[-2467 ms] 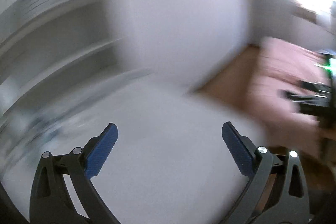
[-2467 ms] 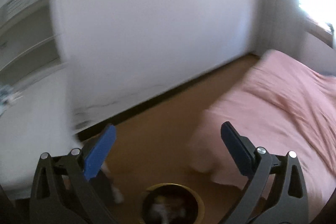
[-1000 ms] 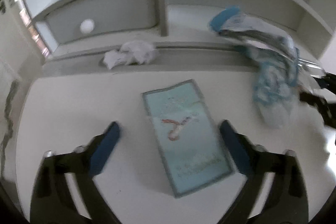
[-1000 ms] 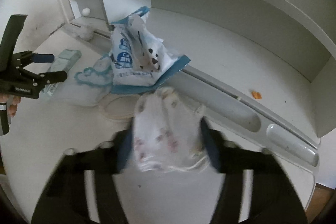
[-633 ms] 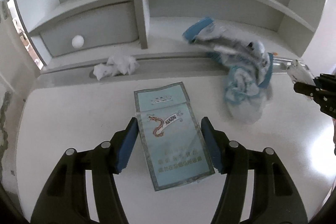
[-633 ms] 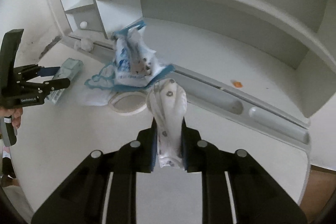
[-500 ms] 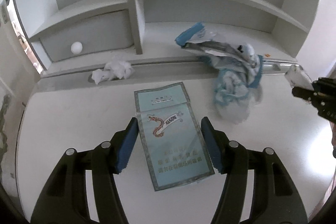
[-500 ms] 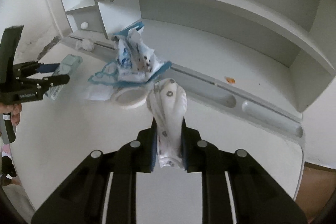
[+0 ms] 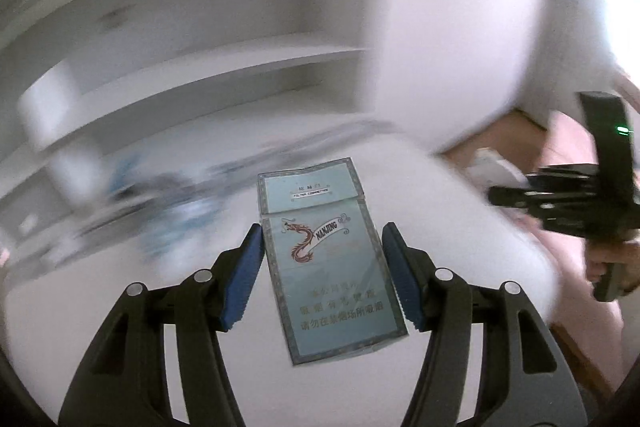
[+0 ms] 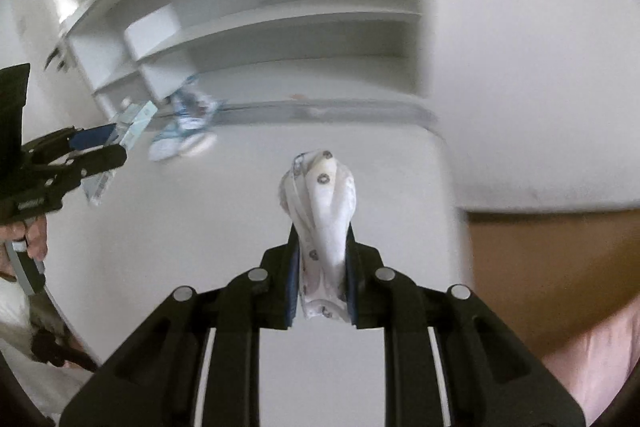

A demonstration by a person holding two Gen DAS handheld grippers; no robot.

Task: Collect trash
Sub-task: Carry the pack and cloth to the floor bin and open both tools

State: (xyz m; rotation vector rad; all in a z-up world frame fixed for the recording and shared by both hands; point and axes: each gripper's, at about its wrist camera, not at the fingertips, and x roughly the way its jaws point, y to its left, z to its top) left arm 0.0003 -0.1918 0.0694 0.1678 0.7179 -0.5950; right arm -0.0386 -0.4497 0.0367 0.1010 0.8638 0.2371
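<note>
At your left, the left gripper (image 9: pixel 323 273) clamps the flat cigarette pack (image 9: pixel 330 263) by its long edges; a thin hold, so a quick swing could twist it loose. Blue-and-white wrappers (image 10: pixel 182 131) lie on the desk (image 10: pixel 240 227) by the shelves (image 10: pixel 280 27), uncollected. Right gripper (image 10: pixel 322 273) is pinched on the crumpled white wrapper (image 10: pixel 322 211); loose folds may slip. No bin in view.
</note>
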